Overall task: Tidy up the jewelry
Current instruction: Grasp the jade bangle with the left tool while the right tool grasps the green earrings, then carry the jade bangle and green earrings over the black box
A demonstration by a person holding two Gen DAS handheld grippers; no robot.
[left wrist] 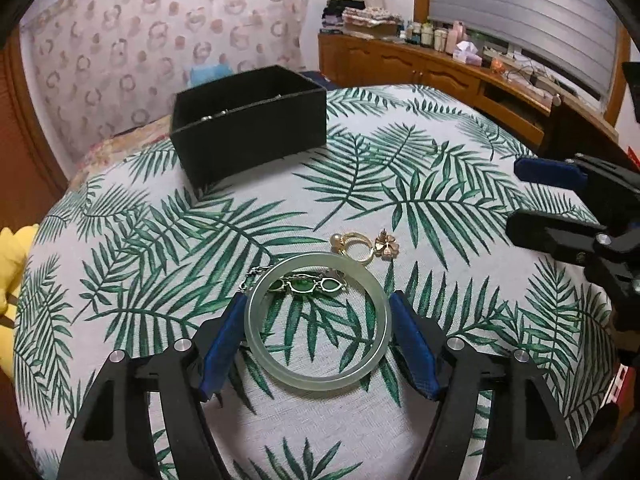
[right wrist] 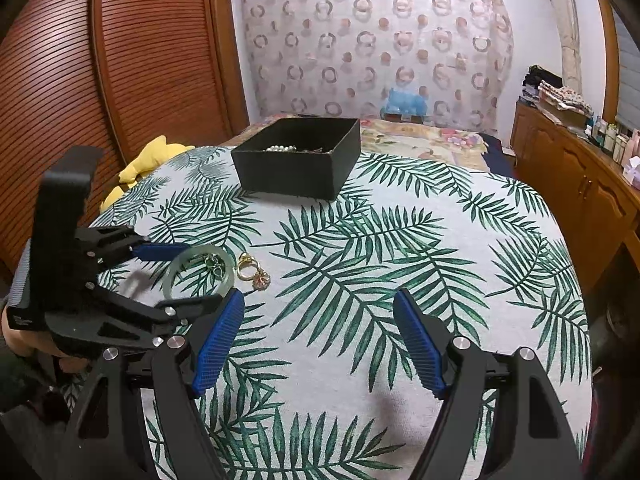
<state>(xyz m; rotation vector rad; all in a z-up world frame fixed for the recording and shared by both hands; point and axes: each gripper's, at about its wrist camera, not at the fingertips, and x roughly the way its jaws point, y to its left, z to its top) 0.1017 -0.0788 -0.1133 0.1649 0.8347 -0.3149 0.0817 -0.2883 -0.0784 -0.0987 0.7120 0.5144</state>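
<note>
Left gripper (left wrist: 316, 316) brackets a pale green jade bangle (left wrist: 317, 320).
Pads seemingly touching its rim; right gripper (right wrist: 320, 312), at three o'clock, gapes wide, empty.

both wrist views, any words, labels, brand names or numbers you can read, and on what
None can be read.
Small bottles and jars on the wooden sideboard: labels too small and blurred.
Pale mark on the black body of the left tool: too small to read.
Black rectangular jewelry box: no lettering visible.
Pale green jade bangle: no marking visible.
</note>
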